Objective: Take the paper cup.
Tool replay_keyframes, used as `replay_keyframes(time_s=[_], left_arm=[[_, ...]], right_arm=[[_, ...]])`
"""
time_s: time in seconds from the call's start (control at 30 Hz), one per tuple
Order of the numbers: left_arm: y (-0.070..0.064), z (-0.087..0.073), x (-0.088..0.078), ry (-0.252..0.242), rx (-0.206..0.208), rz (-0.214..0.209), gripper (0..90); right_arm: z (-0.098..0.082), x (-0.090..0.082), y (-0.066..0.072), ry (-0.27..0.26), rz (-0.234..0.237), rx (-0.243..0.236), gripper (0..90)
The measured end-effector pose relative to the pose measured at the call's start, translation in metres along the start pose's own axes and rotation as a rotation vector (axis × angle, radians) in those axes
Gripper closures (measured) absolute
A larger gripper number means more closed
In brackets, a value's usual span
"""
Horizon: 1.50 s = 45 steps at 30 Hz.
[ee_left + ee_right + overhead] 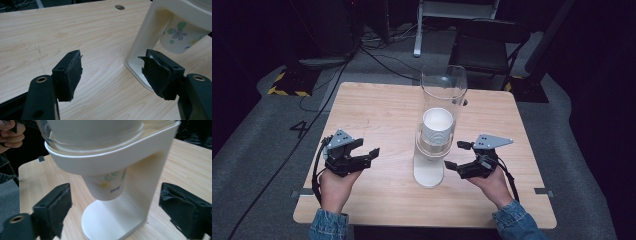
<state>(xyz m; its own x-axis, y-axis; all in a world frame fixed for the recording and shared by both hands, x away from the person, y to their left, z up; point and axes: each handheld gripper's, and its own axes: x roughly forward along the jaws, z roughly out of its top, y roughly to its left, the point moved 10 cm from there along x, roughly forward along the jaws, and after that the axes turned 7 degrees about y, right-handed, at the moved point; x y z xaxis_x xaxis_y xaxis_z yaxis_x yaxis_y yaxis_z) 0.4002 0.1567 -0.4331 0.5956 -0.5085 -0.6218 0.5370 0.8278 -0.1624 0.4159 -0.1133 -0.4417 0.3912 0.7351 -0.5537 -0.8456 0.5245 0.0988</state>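
Flower-printed paper cup (110, 186) hangs from the cream plastic dispenser (140, 192), ahead between the right gripper's (460, 156) wide, empty jaws; its top is hidden. Left gripper (368, 148) likewise gapes.

open tongs (112, 75) over wooden table (75, 32), cream dispenser stand (145, 42), floral paper cup (178, 37)

You are working over a pale wood-grain table (377, 105), with a cream-white cup dispenser (150, 182) topped by a clear tube (443, 87). The paper cup (110, 186) hanging from it is white, printed with green leaves, a yellow-centred flower and small blue lettering. Your sleeves (328, 224) are blue denim, and both grippers are black with grey plates.
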Motion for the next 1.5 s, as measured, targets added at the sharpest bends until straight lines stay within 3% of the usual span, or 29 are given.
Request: replay_keyframes(time_s=[0.1, 0.23, 0.63, 0.7, 0.87, 1.07, 1.5], left_arm=[[0.0, 0.0, 0.0, -0.004, -0.005, -0.001, 31.2], [-0.001, -0.004, -0.001, -0.004, 0.005, 0.005, 30.8], [0.001, -0.019, -0.014, -0.025, -0.02, 0.007, 30.1], [0.001, -0.02, -0.014, -0.025, -0.015, 0.01, 29.6], [0.002, -0.026, -0.014, -0.013, -0.016, 0.013, 29.3], [0.002, -0.03, -0.016, -0.009, -0.018, 0.029, 29.4], [0.002, -0.029, -0.017, -0.014, -0.02, 0.019, 29.5]], right_arm=[[0.001, 0.011, 0.004, 0.006, 0.023, -0.005, 10.3], [0.0, 0.024, 0.007, 0.015, 0.022, -0.021, 10.3], [0.007, 0.05, 0.011, -0.035, 0.046, -0.008, 11.5], [0.009, 0.051, 0.011, -0.055, 0.058, -0.002, 15.0], [0.012, 0.054, 0.01, -0.078, 0.03, -0.007, 16.4], [0.017, 0.055, 0.013, -0.118, 0.021, -0.016, 25.5], [0.015, 0.056, 0.011, -0.121, -0.006, -0.051, 30.6]])
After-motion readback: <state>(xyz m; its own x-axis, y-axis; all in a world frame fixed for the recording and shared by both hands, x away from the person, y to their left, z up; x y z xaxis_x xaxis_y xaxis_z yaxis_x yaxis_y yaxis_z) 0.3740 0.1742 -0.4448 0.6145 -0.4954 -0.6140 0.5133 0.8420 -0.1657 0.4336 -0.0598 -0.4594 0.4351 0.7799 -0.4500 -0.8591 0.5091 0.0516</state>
